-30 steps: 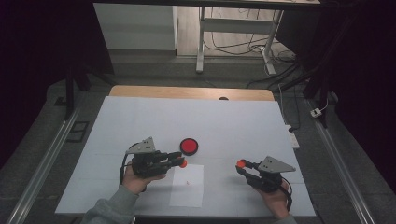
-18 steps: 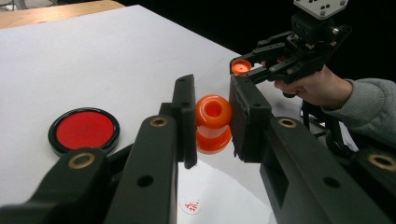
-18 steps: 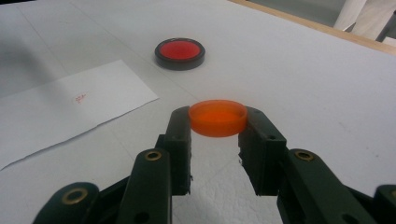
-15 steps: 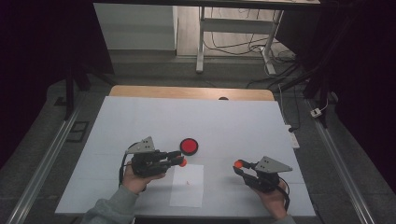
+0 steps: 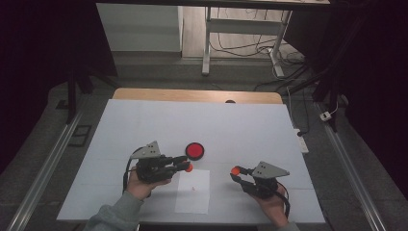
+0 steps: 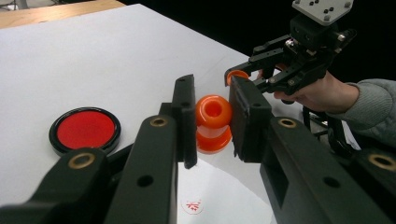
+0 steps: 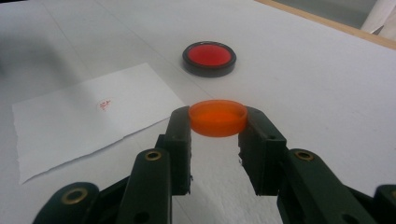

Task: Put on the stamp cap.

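Stamping looks done already: red mark (image 7: 104, 104) printed on the paper (image 5: 193, 190), which lies flat on the table (image 5: 216, 120) between the two hands. Left gripper (image 5: 187, 167) closed tight on the orange stamp (image 6: 213, 123), pinching it at the waist, just above the paper's far left corner and near the red ink pad (image 5: 195, 150). Right gripper (image 5: 235, 172) clamped on the orange cap (image 7: 218, 117), gripping it by the rim, flat and clear of the table, to the right of the paper. Still left, by the look of it: bringing cap and stamp together and pressing the cap on; the two remain apart.

Compared with a second ago: right gripper and cap shifted a little inward, toward the stamp. Left gripper, ink pad and paper unchanged, both grips as tight as before.
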Tool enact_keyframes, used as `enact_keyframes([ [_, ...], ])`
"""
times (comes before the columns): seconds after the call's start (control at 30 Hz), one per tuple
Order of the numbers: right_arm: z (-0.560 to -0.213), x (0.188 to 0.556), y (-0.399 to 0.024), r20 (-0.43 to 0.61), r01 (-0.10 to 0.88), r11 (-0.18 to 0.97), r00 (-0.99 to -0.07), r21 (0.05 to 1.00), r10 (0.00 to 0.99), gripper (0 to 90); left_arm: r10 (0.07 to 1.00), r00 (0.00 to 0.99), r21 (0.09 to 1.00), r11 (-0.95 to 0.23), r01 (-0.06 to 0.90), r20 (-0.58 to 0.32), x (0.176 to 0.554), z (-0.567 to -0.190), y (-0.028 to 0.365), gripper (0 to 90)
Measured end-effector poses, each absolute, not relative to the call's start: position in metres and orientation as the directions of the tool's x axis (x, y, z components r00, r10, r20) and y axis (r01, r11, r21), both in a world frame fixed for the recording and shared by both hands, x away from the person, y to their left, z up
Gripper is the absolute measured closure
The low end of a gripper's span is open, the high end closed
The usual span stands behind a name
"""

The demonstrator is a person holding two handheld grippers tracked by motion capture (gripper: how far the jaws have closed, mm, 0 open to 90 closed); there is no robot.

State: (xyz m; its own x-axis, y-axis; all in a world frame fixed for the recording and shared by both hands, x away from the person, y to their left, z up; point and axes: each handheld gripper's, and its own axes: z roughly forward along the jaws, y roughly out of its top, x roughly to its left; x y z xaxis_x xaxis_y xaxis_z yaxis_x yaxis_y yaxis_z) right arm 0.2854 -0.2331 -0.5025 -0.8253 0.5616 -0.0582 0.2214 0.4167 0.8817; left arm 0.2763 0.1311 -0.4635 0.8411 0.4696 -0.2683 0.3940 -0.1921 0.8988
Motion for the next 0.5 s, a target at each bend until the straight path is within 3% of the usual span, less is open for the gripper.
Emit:
enact_keyframes([
  [0.5,-0.501,0.286,-0.211,-0.055,0.202,0.421,-0.85,0.884,0.524,64.6,0.467,0.842,0.897,-0.196,0.396,-0.269,0.277,-0.465,0.127,72.9],
])
